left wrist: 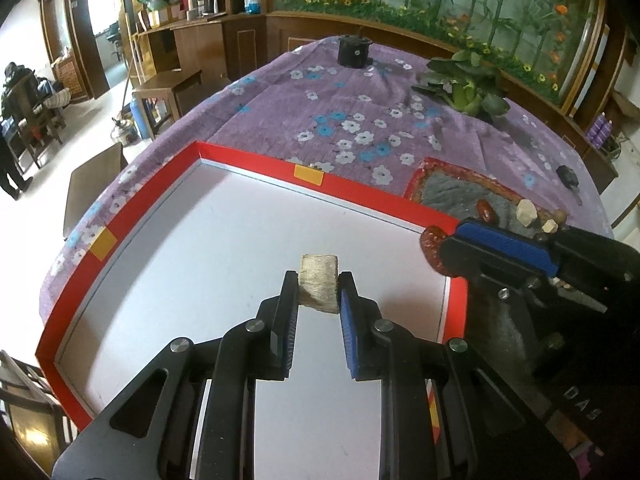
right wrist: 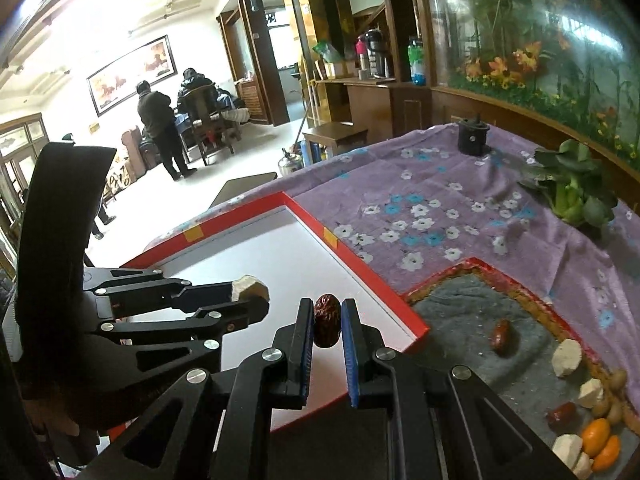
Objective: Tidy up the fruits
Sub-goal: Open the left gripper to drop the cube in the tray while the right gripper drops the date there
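My left gripper (left wrist: 318, 280) is shut on a pale beige fruit chunk (left wrist: 319, 286), held above the white tray with a red rim (left wrist: 256, 168). In the right wrist view the left gripper (right wrist: 250, 294) shows at left with the chunk (right wrist: 249, 286) at its tip. My right gripper (right wrist: 327, 320) is shut on a dark red date (right wrist: 327, 320), over the tray's right edge (right wrist: 360, 268). In the left wrist view the right gripper (left wrist: 444, 248) holds the date (left wrist: 432, 250). A grey mat with a red border (right wrist: 460, 312) holds another date (right wrist: 503, 337), pale chunks (right wrist: 566, 357) and orange fruits (right wrist: 596, 434).
A purple flowered cloth (left wrist: 352, 120) covers the table. A bok choy (left wrist: 464, 84) and a black cylinder (left wrist: 354, 52) stand at the far side. A small black object (left wrist: 568, 178) lies at the right. Wooden cabinets and people stand beyond the table.
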Available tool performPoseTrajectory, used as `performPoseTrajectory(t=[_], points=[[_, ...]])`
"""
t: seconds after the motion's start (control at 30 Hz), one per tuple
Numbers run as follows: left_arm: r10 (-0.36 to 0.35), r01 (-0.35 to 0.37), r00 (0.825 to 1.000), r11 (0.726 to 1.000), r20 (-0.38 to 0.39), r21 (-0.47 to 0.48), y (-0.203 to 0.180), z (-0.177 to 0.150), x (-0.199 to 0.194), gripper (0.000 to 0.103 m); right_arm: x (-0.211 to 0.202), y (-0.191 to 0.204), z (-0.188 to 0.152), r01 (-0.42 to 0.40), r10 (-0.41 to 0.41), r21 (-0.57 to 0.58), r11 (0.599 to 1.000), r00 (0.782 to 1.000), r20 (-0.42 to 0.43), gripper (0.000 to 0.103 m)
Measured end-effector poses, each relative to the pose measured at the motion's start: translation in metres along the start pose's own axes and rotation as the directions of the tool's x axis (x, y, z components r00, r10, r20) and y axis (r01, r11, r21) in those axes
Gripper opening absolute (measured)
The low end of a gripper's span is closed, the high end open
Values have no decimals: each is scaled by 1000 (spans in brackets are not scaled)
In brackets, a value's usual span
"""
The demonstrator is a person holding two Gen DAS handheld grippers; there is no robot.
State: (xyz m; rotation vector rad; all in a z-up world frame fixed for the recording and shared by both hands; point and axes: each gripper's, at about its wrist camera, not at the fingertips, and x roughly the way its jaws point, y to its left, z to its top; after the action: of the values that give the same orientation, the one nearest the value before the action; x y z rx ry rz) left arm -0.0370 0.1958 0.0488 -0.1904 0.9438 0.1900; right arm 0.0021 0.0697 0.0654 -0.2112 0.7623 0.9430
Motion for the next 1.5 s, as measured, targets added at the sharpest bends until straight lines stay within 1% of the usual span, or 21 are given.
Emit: performPoseTrajectory(t=[0.13,0.23,0.37,0.5,0.6,0.63,0.7,0.73,0.8,0.9,0.97,1.0,1.07,1.13,1.27,1.4,1.5], points=[[-7,7,1000,1000,-18,-29,8,0,6,19,16,1,-2,5,-5,2,1000,1000,-27,13],[-6,5,1000,999,-30,-44,13,-1,10,19,25,1,-6,-7,7,6,1000,999,-44,13],[-2,0,999,999,-44,-54,15,-2,15,19,36,6,-10,-2,2,-12,1000,998,-65,13],[9,-12,999,999,-49,-53,17,-3,17,19,42,9,-13,-16,15,-23,1000,997,-72,13],[6,-9,999,998,-46,-58,20,-4,15,19,40,9,-14,-20,19,-27,999,999,-47,15],[8,-11,999,998,-47,-64,21,-3,16,22,41,7,-15,-19,18,-18,1000,999,-51,17],[12,-16,999,998,-47,-68,22,-3,15,35,41,5,-14,-24,24,0,1000,998,-62,17],[13,-16,999,997,-42,-73,23,-3,14,44,40,5,-14,-25,25,6,1000,998,-63,18],[14,-17,999,997,-33,-82,24,-3,11,48,35,2,-15,-15,16,16,1000,998,-55,18],[28,-30,999,996,-26,-82,24,-3,7,48,21,-2,-15,-4,5,45,999,1000,-19,19],[39,-40,999,997,-17,-70,21,-4,4,48,7,-6,-17,13,-14,64,998,1000,10,28],[41,-42,999,997,-15,-66,20,-5,3,48,1,-8,-18,22,-24,68,997,999,24,30],[36,-36,999,997,-10,-63,16,-6,-1,48,-11,-11,-22,49,-52,73,996,997,49,41],[27,-28,1000,998,-5,-63,12,-7,-4,48,-27,-14,-29,83,-89,82,993,993,75,46],[19,-19,1000,999,8,-42,-1,-9,-11,48,-50,-25,-38,88,-100,127,988,991,92,46],[-3,4,1000,1000,27,-8,-21,-9,-19,48,-70,-34,-49,102,-118,145,984,987,109,46],[-16,15,999,1000,43,25,-40,-10,-25,48,-82,-39,-58,142,-158,156,978,983,95,47]])
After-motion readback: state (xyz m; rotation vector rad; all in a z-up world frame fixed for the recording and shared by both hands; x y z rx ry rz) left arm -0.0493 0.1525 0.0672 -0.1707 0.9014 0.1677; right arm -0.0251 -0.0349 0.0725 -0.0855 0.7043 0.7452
